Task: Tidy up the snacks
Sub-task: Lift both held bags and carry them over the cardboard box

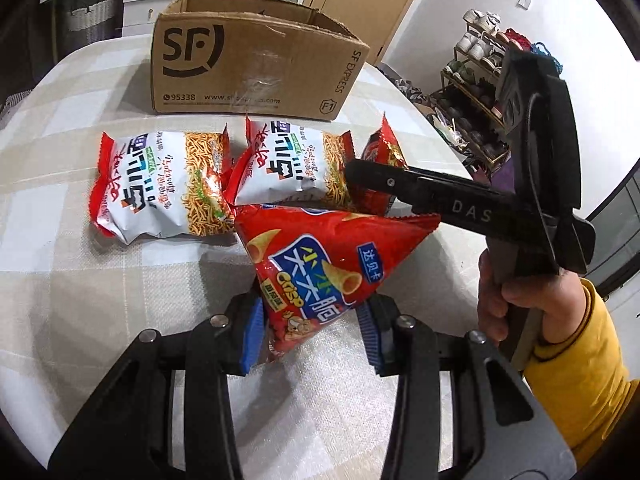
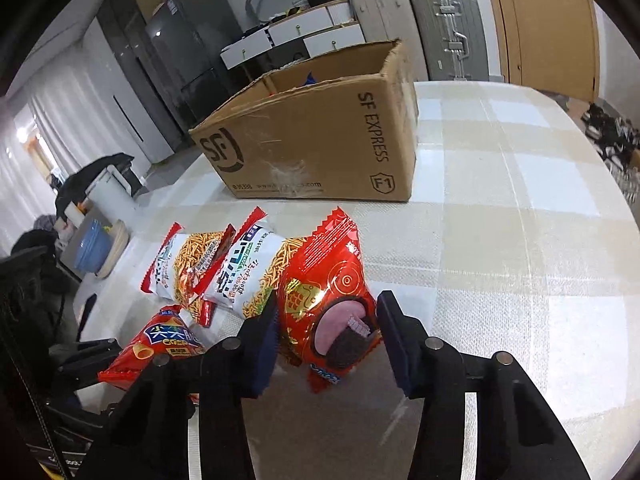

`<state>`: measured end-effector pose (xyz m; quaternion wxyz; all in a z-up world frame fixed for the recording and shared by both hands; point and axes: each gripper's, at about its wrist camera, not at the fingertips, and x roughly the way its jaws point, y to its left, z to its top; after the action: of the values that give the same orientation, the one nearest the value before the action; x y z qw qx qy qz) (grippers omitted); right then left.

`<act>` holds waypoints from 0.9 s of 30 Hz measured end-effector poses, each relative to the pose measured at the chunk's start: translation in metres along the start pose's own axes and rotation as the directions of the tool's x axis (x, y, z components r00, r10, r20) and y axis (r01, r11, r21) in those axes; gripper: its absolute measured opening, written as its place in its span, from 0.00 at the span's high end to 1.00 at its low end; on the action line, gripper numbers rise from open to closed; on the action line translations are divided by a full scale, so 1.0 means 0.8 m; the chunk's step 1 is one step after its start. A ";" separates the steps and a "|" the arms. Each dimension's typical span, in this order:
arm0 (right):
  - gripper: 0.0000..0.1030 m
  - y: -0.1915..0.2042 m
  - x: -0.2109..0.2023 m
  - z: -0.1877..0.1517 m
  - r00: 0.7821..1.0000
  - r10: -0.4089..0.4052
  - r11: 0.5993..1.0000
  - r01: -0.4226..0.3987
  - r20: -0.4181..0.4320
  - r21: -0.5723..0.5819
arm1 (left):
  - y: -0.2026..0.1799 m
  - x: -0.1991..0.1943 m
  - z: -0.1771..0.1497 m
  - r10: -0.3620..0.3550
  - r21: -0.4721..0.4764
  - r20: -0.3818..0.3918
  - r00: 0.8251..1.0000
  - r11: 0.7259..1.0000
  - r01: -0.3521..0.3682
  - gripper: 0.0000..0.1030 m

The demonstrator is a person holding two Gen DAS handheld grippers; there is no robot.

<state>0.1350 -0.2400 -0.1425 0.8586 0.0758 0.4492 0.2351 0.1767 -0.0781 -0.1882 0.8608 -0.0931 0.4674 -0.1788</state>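
Checked cream-and-white cloth covers the tabletop [image 2: 520,208], which spreads under and ahead of both tongs. Brown cardboard box [image 1: 256,60], printed SF EXPRESS and open at the top, stands farthest ahead of both tongs, beyond the row of snacks. Two white noodle-snack bags [image 1: 160,188] lie side by side between the box and the left tongs. Nearer, the red cone-crisp bag [image 1: 320,268] is clamped at its lower end between the blue pads of the left tongs [image 1: 312,332], which are closed on it; its upper corner tilts toward the right tongs. Just right of the noodle bags, the red cookie pack [image 2: 324,300] lies between the pads of the right tongs [image 2: 326,344], which are closed on it. A hand [image 1: 504,300] in a yellow sleeve grips the handle of the right tongs.
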 end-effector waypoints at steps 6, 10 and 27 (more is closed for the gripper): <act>0.57 0.005 -0.026 -0.005 0.999 0.009 1.000 -0.010 0.044 0.014 | 0.005 -0.025 -0.005 -0.003 -0.001 0.026 1.000 1.000 0.003 0.64; 0.57 0.012 -0.054 -0.009 0.996 0.024 0.999 -0.027 0.090 0.032 | 0.006 -0.046 -0.014 -0.007 0.002 0.045 0.999 1.000 0.007 0.64; 0.57 0.122 -0.188 -0.011 0.953 0.134 0.989 -0.111 0.273 -0.098 | 0.008 -0.196 -0.047 0.058 0.006 0.245 0.968 0.998 -0.062 0.64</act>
<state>0.0222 -0.2262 -0.0038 0.8994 0.1007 0.3083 0.2932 0.0685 -0.0101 -0.0894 0.9174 -0.0943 0.3591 -0.1431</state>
